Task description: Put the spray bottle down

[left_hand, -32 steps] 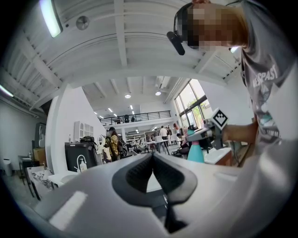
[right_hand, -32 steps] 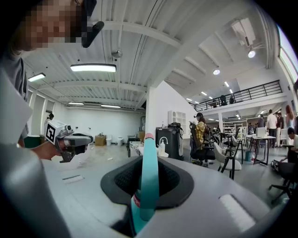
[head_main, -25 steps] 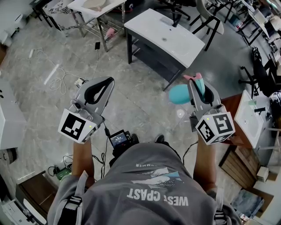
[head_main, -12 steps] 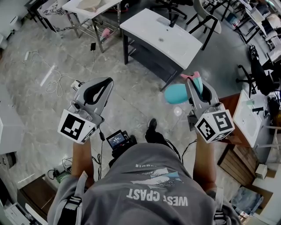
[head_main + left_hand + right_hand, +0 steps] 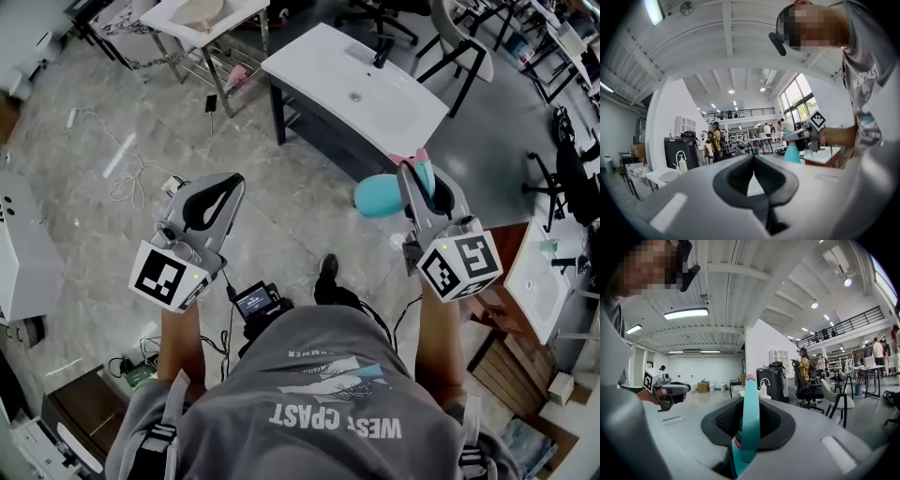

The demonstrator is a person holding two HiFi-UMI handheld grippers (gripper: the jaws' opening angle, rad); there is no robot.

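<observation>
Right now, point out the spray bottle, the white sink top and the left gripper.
spray bottle (image 5: 379, 198), head view, its teal body.
white sink top (image 5: 314, 64), head view, bare left part.
left gripper (image 5: 753, 157), left gripper view, where its fingers meet.

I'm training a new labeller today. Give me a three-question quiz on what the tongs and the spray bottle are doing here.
1. True or false: the left tongs hold the spray bottle.
2. The spray bottle is: A set down upright, B held in the air, C lying tipped over.
3. Fill in: the jaws of the left tongs stand ___ (together or apart).

Key: 1 false. 2 B. 3 together.
</observation>
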